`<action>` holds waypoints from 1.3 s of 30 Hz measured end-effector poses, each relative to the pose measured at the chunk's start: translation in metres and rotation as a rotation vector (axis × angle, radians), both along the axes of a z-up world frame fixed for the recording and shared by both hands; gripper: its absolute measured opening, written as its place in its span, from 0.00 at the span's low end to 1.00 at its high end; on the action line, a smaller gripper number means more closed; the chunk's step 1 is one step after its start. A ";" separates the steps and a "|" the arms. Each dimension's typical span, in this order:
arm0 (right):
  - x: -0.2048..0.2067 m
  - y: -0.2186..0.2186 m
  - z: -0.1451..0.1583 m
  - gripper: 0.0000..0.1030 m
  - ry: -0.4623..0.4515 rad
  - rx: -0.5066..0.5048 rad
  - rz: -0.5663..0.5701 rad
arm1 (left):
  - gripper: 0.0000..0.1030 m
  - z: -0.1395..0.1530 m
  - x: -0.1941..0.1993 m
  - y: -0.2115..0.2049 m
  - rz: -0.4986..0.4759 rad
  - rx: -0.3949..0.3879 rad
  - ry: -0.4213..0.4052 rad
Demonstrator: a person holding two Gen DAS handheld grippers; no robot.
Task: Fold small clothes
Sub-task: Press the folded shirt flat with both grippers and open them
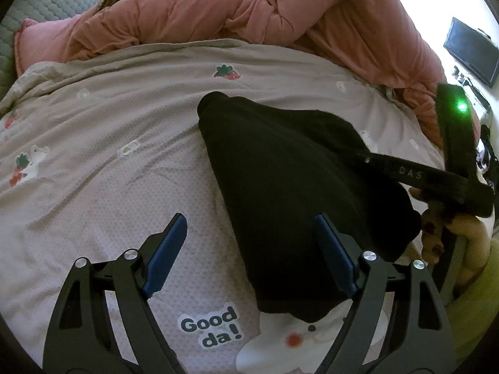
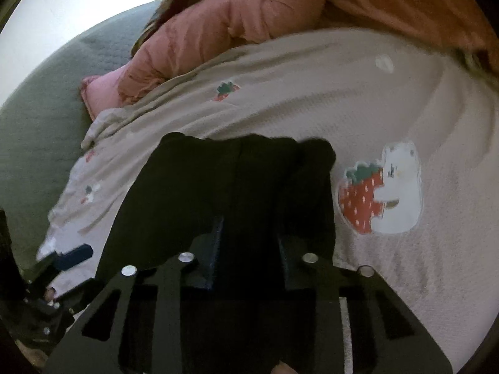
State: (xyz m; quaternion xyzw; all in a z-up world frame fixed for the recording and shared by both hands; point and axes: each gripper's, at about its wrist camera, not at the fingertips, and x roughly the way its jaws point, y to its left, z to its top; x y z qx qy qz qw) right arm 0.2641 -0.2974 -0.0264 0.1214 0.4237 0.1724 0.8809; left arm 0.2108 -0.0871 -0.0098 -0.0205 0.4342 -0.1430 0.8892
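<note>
A small black garment (image 1: 290,187) lies folded into a long shape on the beige strawberry-print bedsheet (image 1: 109,143). My left gripper (image 1: 249,227) is open just above the sheet, its right finger over the garment's near left part, holding nothing. My right gripper (image 1: 358,152) comes in from the right across the garment. In the right wrist view the garment (image 2: 218,187) fills the gap between my right gripper's (image 2: 249,240) blue-padded fingers, which stand partly open over the cloth; whether they pinch it is unclear. The left gripper (image 2: 71,257) shows at the lower left.
A bunched pink quilt (image 1: 249,15) lies along the far side of the bed. A grey-green quilted cover (image 2: 46,109) lies at the left. A dark screen (image 1: 474,51) hangs on the wall at the far right. A hand (image 1: 452,233) holds the right gripper.
</note>
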 end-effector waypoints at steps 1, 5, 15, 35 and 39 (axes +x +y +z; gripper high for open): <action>-0.003 0.002 0.007 0.23 -0.029 -0.009 0.008 | 0.74 0.001 -0.001 -0.001 0.000 0.002 -0.004; -0.009 0.004 0.030 0.22 -0.117 -0.007 0.042 | 0.74 0.001 -0.003 0.000 -0.003 -0.003 -0.006; 0.011 -0.011 -0.023 0.26 0.029 -0.056 -0.010 | 0.78 -0.013 -0.001 -0.008 -0.031 -0.025 0.037; -0.061 -0.018 -0.007 0.26 0.036 -0.015 -0.023 | 0.78 -0.021 -0.017 -0.004 -0.050 -0.015 0.048; -0.065 -0.014 -0.021 0.45 0.045 -0.080 -0.074 | 0.78 -0.027 -0.018 -0.002 -0.051 -0.032 0.071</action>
